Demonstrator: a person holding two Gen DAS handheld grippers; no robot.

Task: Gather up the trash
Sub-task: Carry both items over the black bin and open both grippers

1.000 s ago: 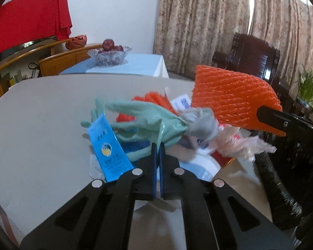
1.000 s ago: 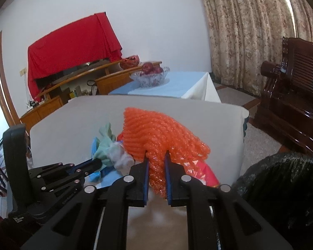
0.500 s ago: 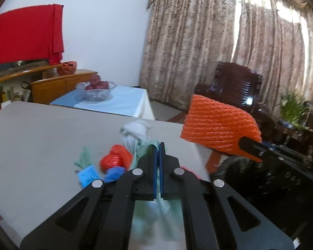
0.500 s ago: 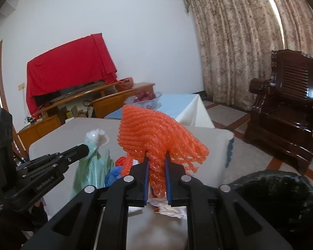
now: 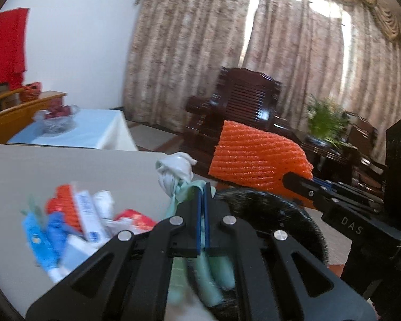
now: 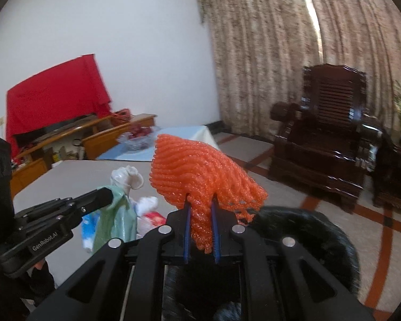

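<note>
The grey table (image 5: 53, 165) fills the left of my left wrist view, and beside its edge stands the black-lined trash bin (image 6: 320, 230), its dark rim spreading below both of my grippers. Beyond it the dark wooden armchair (image 6: 331, 123) sits in front of the patterned curtains (image 5: 200, 53).

On the table lies the remaining trash pile (image 5: 74, 222): blue and white wrappers, a red packet and a bit of orange net, all blurred, bunched together near the table's edge.

My right gripper (image 6: 201, 208) is clamped on the orange foam net (image 6: 200, 171). The net fans out above the fingers, with its lower end pinched between the blue pads, and it hangs just over the near rim of the bin. From the left wrist camera the same net (image 5: 256, 157) shows at the tip of the right gripper (image 5: 294, 179), above the bin's opening (image 5: 267, 208).

My left gripper (image 5: 201, 190) is closed tight on the pale green glove (image 5: 189, 190). The pads are nearly touching with only the thin material between them. A white knotted plastic bag (image 5: 175, 165) sticks up just past the fingertips, tangled with the glove, and the glove's green fingers dangle below the jaws. In the right wrist view the glove (image 6: 117, 214) hangs from the left gripper (image 6: 104, 195) beside the table edge, with the white bag (image 6: 127, 178) on top.
</note>
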